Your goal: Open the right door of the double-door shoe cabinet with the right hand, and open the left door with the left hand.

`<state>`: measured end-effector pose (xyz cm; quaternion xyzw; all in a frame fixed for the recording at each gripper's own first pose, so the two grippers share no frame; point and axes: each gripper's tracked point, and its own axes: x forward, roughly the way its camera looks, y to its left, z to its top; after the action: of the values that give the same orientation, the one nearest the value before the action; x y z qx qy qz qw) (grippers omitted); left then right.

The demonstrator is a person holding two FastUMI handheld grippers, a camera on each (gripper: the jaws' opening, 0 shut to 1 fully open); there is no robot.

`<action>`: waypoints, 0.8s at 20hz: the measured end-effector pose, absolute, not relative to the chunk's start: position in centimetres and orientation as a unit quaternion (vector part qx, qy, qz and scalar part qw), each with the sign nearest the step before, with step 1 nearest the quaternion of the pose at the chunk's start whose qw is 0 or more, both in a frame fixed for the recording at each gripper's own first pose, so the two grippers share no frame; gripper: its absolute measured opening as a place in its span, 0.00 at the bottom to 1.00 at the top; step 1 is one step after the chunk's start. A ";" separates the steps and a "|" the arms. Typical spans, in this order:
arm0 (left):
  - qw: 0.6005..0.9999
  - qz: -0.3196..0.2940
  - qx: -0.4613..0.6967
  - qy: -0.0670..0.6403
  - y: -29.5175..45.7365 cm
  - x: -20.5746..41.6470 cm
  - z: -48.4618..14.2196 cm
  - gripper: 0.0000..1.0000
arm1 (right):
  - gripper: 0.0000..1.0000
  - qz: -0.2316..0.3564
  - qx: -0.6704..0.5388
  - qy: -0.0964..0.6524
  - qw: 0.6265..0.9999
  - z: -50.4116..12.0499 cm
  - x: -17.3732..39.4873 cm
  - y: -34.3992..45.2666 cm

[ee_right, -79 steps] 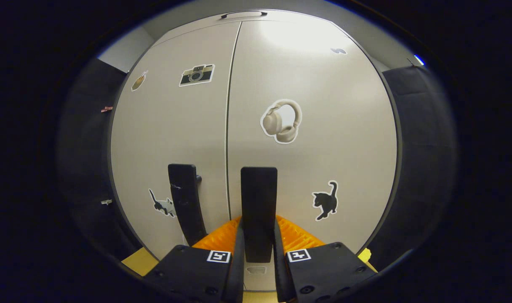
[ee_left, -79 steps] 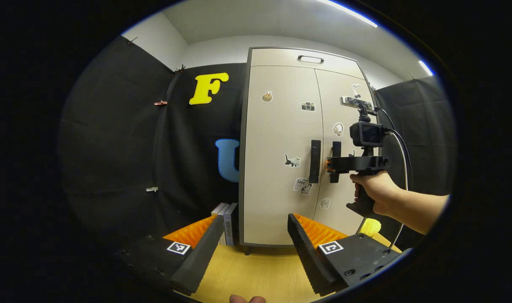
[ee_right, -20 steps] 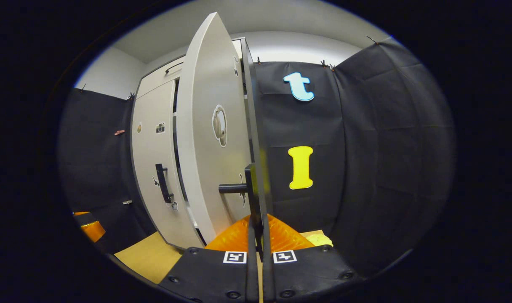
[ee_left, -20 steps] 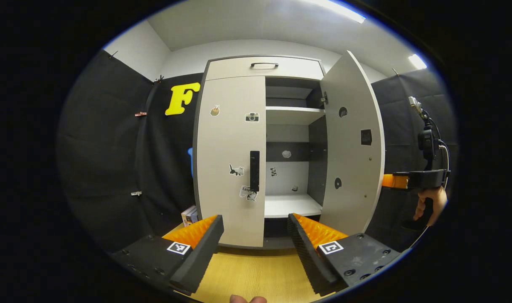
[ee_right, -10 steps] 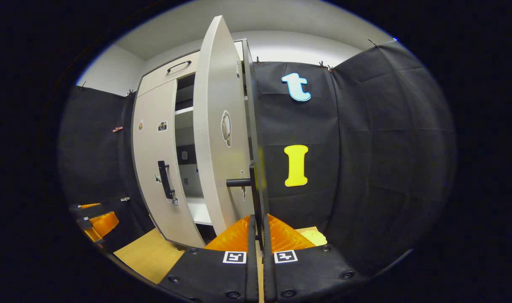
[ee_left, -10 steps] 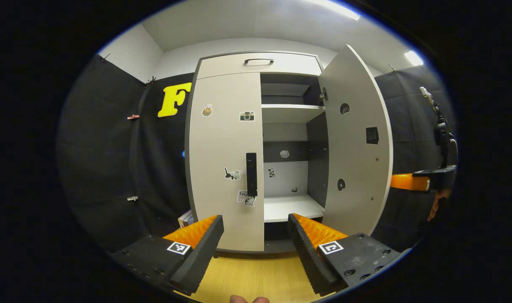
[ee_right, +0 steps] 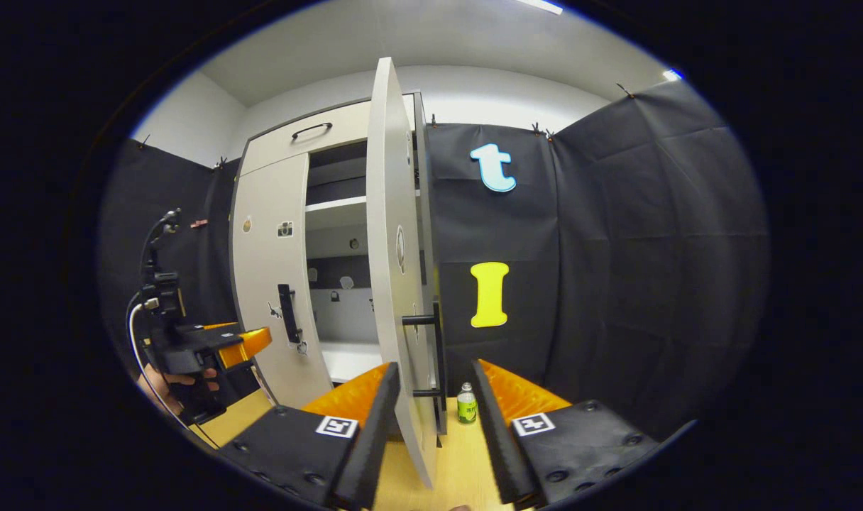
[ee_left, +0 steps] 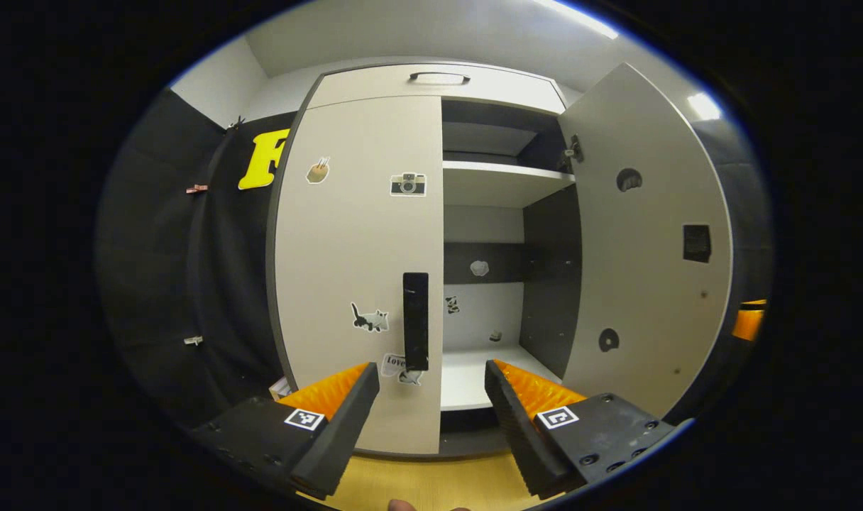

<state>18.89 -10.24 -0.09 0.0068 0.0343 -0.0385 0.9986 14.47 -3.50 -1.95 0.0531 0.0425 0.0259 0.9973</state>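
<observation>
The pale shoe cabinet's left door [ee_left: 353,270] is closed, and its black handle [ee_left: 415,321] stands just above and between my left gripper's [ee_left: 431,383] open fingers, a short way ahead. The right door [ee_left: 651,241] is swung wide, showing white shelves [ee_left: 502,177]. In the right gripper view this right door [ee_right: 396,284] is edge-on. Its handle [ee_right: 438,355] stands between the spread fingers of my right gripper [ee_right: 431,387], which is open and touches nothing. Off to the left there, a hand [ee_right: 169,383] holds the left gripper [ee_right: 254,341] before the left door's handle [ee_right: 286,314].
A small green bottle [ee_right: 465,403] stands on the wooden surface [ee_right: 460,461] behind the open door. Black cloth walls close in on both sides. The cabinet has a top drawer with a handle [ee_left: 438,75]. An orange part of the right gripper [ee_left: 747,321] peeks past the open door.
My right gripper has opened, let go of the right door's handle and drawn back. My left gripper has moved closer to the left door's handle. The right door has swung a little wider.
</observation>
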 end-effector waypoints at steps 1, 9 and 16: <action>0.999 -0.038 0.009 0.033 -10.3 20.1 -0.1 0.93 | 0.81 0.018 0.050 0.045 0.998 -1.9 13.6 -3.7; 0.999 -0.025 0.028 0.014 -10.1 27.1 0.7 0.83 | 0.98 -0.007 0.053 0.040 0.998 -2.5 12.8 -4.2; 0.999 -0.006 0.047 0.016 -9.3 30.9 -0.3 0.51 | 0.98 -0.030 0.042 0.029 0.998 -1.8 12.9 -5.4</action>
<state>30.90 -9.32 -0.34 0.0470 0.0164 -0.0056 0.9987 12.91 -5.42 -1.76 0.0420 0.0286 -0.0300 0.9983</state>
